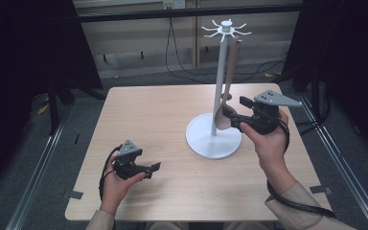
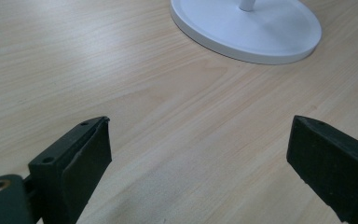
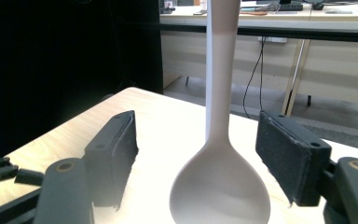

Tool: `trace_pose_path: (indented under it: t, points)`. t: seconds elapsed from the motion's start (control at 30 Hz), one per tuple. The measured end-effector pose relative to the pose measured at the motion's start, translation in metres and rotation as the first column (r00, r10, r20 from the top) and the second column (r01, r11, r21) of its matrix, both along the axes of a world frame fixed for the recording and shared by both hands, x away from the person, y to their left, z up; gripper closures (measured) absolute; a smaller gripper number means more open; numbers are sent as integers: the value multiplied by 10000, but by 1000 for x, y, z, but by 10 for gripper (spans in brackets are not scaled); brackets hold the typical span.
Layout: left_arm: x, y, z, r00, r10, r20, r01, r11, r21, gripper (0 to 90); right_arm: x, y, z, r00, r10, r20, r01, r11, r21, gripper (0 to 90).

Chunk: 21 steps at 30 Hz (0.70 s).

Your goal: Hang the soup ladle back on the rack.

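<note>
A: Where's the spoon [image 1: 229, 81]?

B: Hanging bowl-down from a hook at the top of the stand [image 1: 219, 81]. The handle runs up alongside the pole, and the bowl hangs above the white base, not touching it as far as I can tell.

A: And the right gripper [image 1: 231, 116]?

B: Level with the bowl, above the right part of the desk [image 1: 139, 120]. In the right gripper view the spoon [image 3: 221, 186] hangs between the two black pads [image 3: 291, 158]. There's a gap on each side, so the jaws are spread and nothing is pinched.

A: So the spoon is carried by the hook?

B: Yes, the gripper only frames it.

A: What about the left gripper [image 1: 154, 167]?

B: Low over the front left of the desk, well apart from the stand. Its jaws are spread wide too, with only bare wood between them. In its own view the stand's round base [image 2: 247, 28] lies farther off.
</note>
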State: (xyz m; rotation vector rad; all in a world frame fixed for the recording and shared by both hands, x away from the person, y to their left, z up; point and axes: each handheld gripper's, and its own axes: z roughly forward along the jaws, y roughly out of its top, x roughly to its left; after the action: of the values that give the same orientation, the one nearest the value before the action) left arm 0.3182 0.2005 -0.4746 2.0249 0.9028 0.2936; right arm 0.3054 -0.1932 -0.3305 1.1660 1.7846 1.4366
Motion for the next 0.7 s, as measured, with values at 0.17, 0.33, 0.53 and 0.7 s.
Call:
trace_pose_path:
  t: [0.17,0.33,0.53,0.7]
  points:
    - [0,-1,-1,10000,-14,-33,14,10000,9,63,-6,-3,-9,9997,81,-226,-82,10000,-19,255]
    - [-1,-1,-1,10000,17,-36,-17,10000,42,63,-12,-8,-17,9992,148,-375,-150,9999,-45,234]
    - [0,-1,-1,10000,11,-61,-10,10000,45,63,-19,-13,-28,9975,322,-623,-324,9995,-22,203]
    - [0,-1,-2,10000,-10,-74,10,10000,33,63,-26,-15,-39,9960,505,-738,-511,9987,-52,190]
